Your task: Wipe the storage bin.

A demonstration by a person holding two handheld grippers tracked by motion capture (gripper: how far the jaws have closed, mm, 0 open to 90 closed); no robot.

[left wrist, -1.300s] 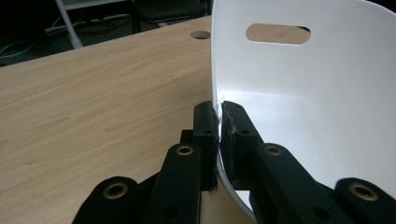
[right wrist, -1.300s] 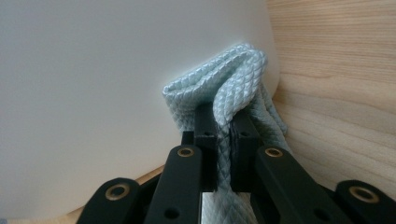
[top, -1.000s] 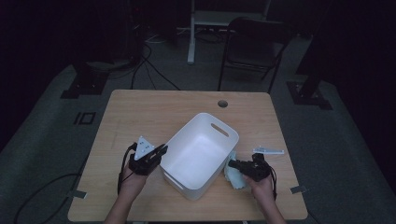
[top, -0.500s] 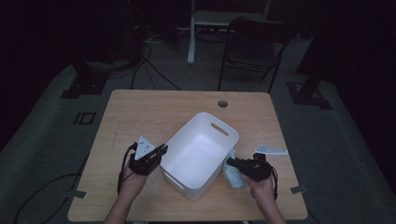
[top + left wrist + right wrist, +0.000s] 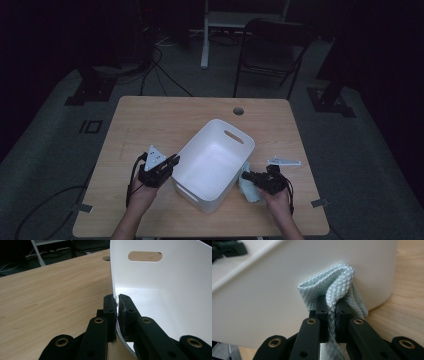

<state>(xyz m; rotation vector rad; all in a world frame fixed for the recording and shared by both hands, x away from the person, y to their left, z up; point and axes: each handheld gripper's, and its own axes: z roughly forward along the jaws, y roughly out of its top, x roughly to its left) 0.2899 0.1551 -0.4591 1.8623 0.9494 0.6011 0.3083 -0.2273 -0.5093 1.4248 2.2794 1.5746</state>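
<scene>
At lower right of the high view, a pale blue quilted cloth [image 5: 251, 187] is pinched in the right gripper [image 5: 248, 176] and pressed against the outer wall of the white plastic bin [image 5: 215, 165] at centre. Compared with a second ago, cloth and hand have barely shifted, so wiping looks just begun. Left gripper [image 5: 172, 161] clamps the bin's rim on the light wooden table [image 5: 150, 120], steadying it.
</scene>
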